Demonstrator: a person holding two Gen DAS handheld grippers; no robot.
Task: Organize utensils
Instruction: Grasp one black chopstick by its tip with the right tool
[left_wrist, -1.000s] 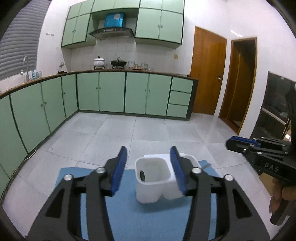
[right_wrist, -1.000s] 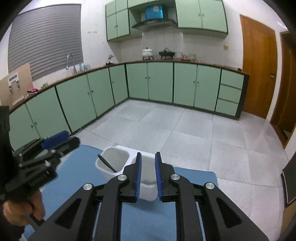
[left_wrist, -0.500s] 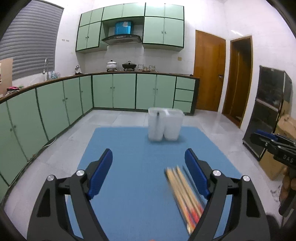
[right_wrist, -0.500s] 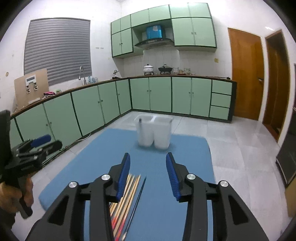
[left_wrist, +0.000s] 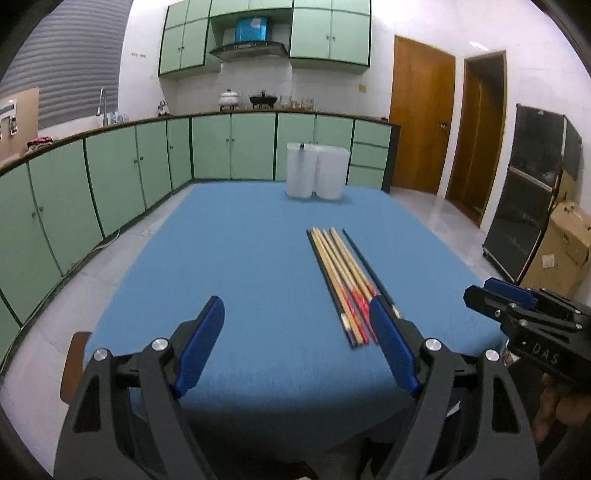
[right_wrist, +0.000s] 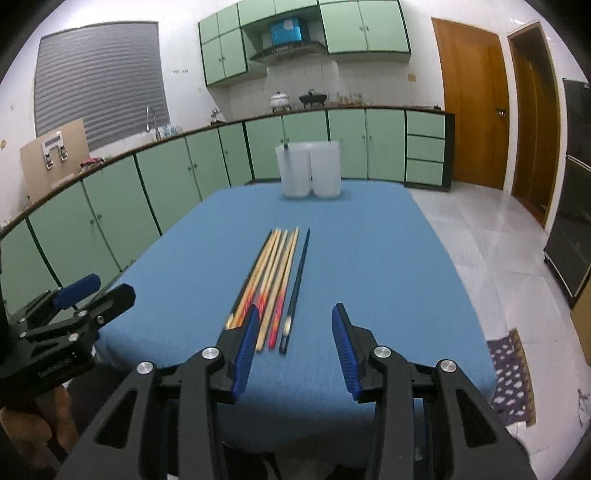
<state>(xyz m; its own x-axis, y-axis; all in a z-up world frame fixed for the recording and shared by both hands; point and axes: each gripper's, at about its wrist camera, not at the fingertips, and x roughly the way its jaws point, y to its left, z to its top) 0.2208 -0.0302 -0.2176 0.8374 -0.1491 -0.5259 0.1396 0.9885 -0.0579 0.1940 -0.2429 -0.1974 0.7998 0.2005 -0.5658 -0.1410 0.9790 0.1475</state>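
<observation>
Chopsticks near open right gripper

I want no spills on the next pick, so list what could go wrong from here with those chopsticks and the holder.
1. The chopsticks lie packed side by side, so the open right gripper may catch several or scatter them.
2. The lone dark chopstick sits apart and could roll when its neighbours are nudged.
3. The white holder stands at the far edge of the blue table; a hard insertion might push it off.
</observation>
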